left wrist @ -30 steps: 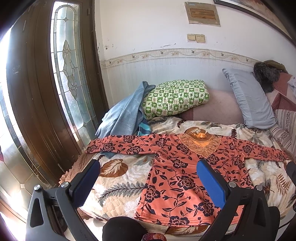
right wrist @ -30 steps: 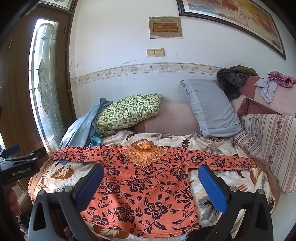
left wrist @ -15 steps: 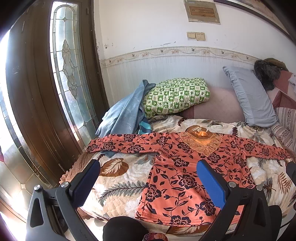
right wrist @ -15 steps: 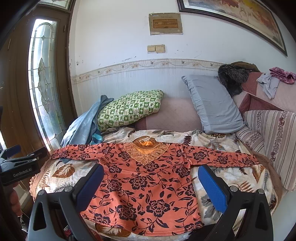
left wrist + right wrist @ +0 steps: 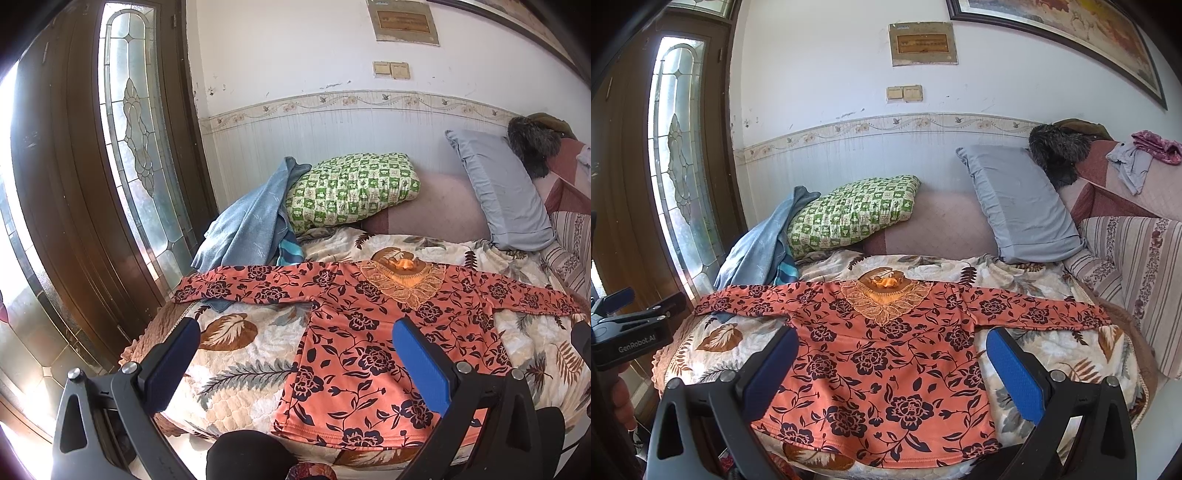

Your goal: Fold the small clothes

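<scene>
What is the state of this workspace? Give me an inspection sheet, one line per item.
Surface: bed with a leaf-print quilt, bare around the garment.
Job's things: orange floral blouse spread flat, both sleeves out, lace neckline toward the wall, hem at the near edge; not yet folded.
Clutter: blue towel under the blouse's sleeve end nearest the door; green checked pillow; grey pillow; clothes heaped on the striped sofa.
Grippers: left claw open, above the blouse and quilt, holding nothing; right claw open over the blouse body, holding nothing.
Cables: nothing seen.
Surroundings: wooden door with leaded glass, wall switches, framed picture.
</scene>
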Demonstrator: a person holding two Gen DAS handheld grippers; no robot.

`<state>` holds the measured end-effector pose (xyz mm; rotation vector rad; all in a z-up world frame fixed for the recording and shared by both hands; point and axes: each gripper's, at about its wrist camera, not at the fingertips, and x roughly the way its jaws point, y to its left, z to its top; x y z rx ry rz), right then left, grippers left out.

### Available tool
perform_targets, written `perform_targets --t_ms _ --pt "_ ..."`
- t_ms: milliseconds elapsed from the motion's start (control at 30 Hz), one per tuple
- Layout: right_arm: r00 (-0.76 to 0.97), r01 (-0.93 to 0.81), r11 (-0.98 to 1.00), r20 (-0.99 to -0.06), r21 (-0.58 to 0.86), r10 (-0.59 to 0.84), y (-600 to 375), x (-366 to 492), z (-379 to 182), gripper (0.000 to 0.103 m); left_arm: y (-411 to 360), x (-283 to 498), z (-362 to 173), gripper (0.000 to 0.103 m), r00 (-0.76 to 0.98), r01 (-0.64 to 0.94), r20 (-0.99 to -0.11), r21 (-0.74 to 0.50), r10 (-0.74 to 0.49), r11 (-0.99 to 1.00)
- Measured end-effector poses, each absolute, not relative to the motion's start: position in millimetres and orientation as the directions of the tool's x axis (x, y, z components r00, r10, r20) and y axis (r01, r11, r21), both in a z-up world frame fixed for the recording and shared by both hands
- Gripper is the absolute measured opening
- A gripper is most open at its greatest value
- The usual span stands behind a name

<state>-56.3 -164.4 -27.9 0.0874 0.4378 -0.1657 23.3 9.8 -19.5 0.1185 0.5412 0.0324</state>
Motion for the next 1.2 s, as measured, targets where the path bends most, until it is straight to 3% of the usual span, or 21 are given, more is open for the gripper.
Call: perform_targets --t_ms 900,1100,1200 --pt "0.869 0.176 0.982 -0.479 0.066 -0.123 -174.4 -35.4 -41.5 0.103 9.5 43.7 -35.3 0.103 0.833 -0.001 -0.549 0.136 0.076 0.991" --pt "0.848 0.248 0.965 -0.501 0.085 -0.174 -228.7 -17.4 -60.5 0.103 16.0 92.0 -66.2 0.103 0.798 0.033 -0.600 0.121 0.047 0.992" --pt "0.799 0.337 0.932 -0.565 0.137 -0.205 -289.5 2.8 -86.7 0.103 18.4 133.3 -91.7 0.103 0.747 0.027 -0.663 0.099 0.046 0.995"
